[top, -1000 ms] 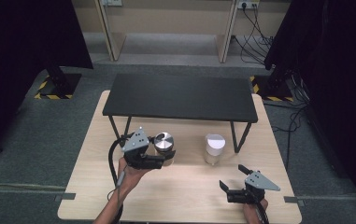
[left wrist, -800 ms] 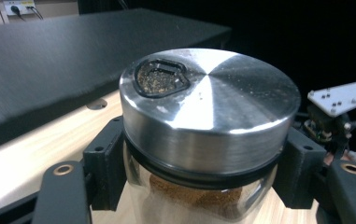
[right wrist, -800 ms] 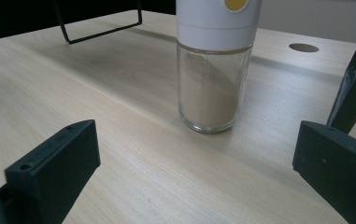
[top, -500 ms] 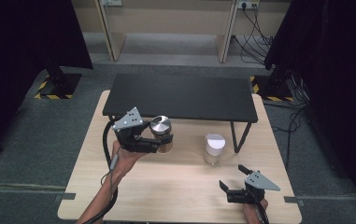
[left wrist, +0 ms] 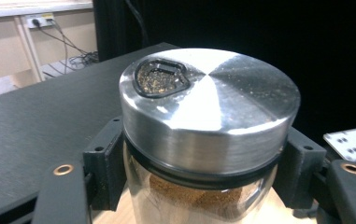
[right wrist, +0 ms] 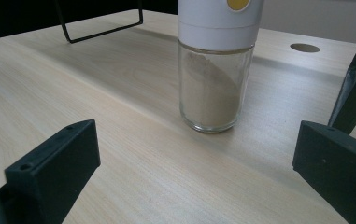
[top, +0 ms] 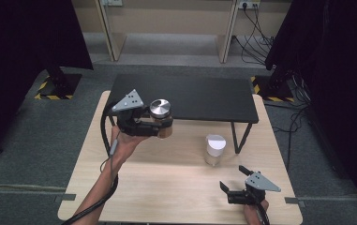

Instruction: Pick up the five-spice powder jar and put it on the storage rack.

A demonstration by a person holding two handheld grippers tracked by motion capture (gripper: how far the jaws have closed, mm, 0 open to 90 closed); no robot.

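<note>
So on the left, the left gripper [top: 159, 127] has its jaws clamped snug on a clear glass spice jar with a brushed-metal lid [top: 160, 108], pads pressing on the glass just under the lid's rim. The jar is up off the light wooden table [top: 167, 187], held right at the front left edge of the low black shelf [top: 199, 96] that stands on that table, roughly level with the shelf top. In the left gripper view you can see brown powder inside and a small open pour hole in the lid [left wrist: 159, 78].

My worry here: the jar's bottom could clip the shelf's front edge if it goes forward too low, and glass in hard pads can twist or slip. Tilt it and powder comes out of that hole.

Further right, in front of the shelf's right legs, a second clear glass jar with a white cap [top: 214, 149] stands upright on the table, pale powder inside. Near it, toward the table's front right corner, the right gripper [top: 234, 180] sits with jaws wide apart, holding nothing, pointed at that jar. A careless move in could knock it over.
</note>
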